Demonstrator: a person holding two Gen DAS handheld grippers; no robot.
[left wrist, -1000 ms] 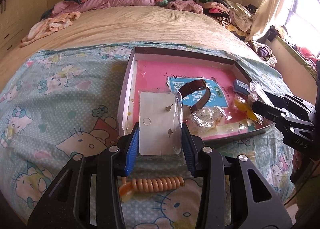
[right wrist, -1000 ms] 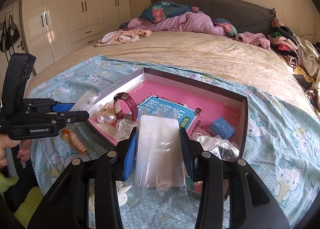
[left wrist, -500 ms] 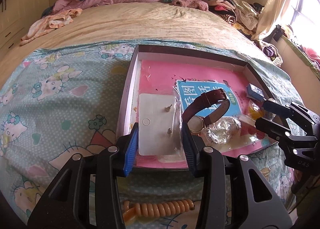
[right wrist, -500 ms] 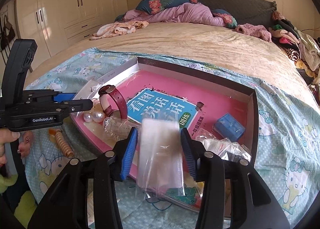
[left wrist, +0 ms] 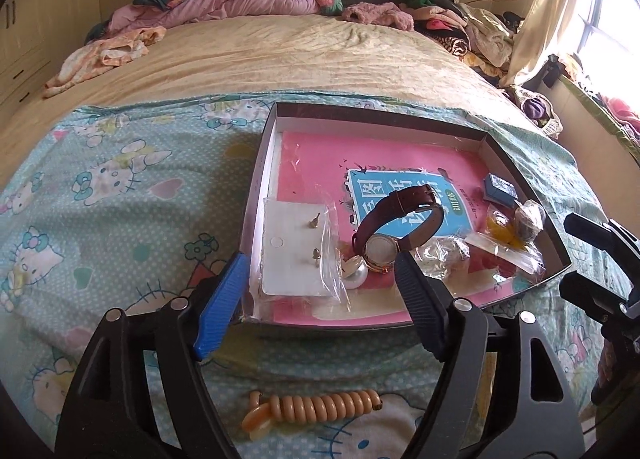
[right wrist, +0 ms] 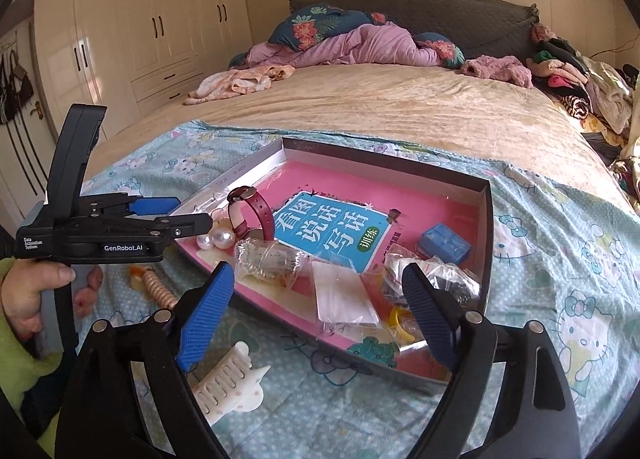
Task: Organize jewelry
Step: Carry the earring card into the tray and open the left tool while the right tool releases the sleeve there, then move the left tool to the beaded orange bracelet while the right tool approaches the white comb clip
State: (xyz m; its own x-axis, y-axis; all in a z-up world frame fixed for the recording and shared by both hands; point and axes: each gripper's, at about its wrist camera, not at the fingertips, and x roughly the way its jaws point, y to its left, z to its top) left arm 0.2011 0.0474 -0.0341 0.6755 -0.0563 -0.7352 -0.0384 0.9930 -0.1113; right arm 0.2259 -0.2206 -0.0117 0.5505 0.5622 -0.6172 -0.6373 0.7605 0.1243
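- Both grippers have let go since the earlier frames: the left gripper (left wrist: 320, 279), which was clamped on the earring card (left wrist: 296, 255), now stands spread wide with nothing between its fingers, and the right gripper (right wrist: 316, 299), which pinched a clear plastic bag (right wrist: 344, 293), is likewise spread and empty.
- Released, the earring card in its clear sleeve lies flat in the near left corner of the shallow box (left wrist: 256, 195), with two small studs showing on it.
- Just beside the card sit pearl earrings (left wrist: 356, 273), touching a wristwatch (left wrist: 400, 219) with a dark red strap that stands up in a loop.
- From the right wrist view, the clear plastic bag lies on the pink liner near the front edge of the box, between a crumpled bag of small items (right wrist: 268, 261) and a heap of further bags (right wrist: 436, 279).
- A blue case (right wrist: 442, 243) rests deeper in the box by its right wall, next to a blue booklet (right wrist: 332, 227) with Chinese print.
- Outside the box, on the cartoon cat sheet (left wrist: 100, 187), lie a peach coil hair tie (left wrist: 320, 407) and a cream hair claw clip (right wrist: 228, 387).
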